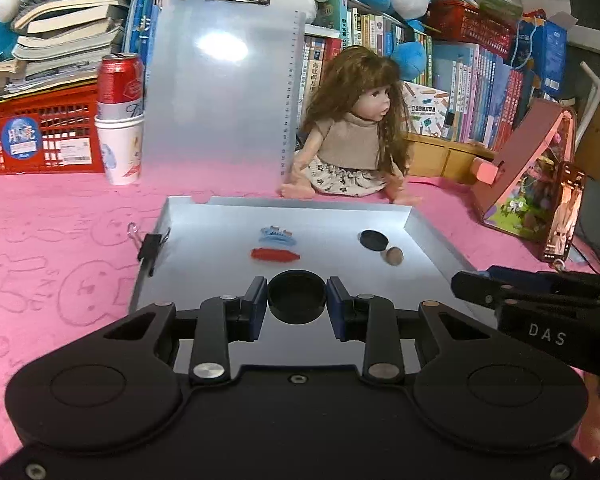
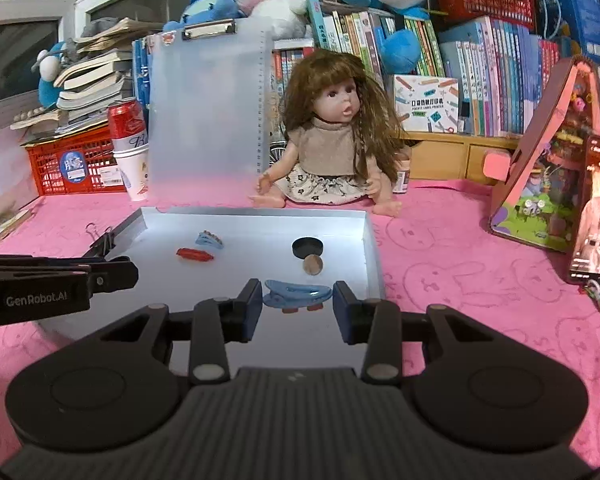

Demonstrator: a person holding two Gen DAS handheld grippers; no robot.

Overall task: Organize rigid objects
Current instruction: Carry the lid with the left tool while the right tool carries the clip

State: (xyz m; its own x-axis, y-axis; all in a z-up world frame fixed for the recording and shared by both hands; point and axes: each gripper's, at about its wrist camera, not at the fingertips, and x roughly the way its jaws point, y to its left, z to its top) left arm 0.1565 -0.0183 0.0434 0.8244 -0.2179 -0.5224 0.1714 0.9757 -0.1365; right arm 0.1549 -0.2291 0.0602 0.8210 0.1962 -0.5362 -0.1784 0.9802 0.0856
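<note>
My left gripper (image 1: 297,294) is shut on a round black cap (image 1: 297,300), holding it over the near end of a silver tray (image 1: 432,232). In the right wrist view my right gripper (image 2: 298,298) is shut on a long blue hair clip (image 2: 298,293), over the same tray (image 2: 374,248). In the tray lie a small blue claw clip (image 2: 210,238), a red clip (image 2: 194,255), a black disc (image 2: 308,247) and a brown ball (image 2: 313,265). Each gripper shows at the edge of the other's view.
A black binder clip (image 1: 152,246) grips the tray's left wall. Behind the tray stand a clipboard (image 1: 220,100), a doll (image 1: 352,136), and a red can in a paper cup (image 1: 120,120). A pink toy house (image 2: 548,184) and a phone (image 2: 594,208) stand at the right.
</note>
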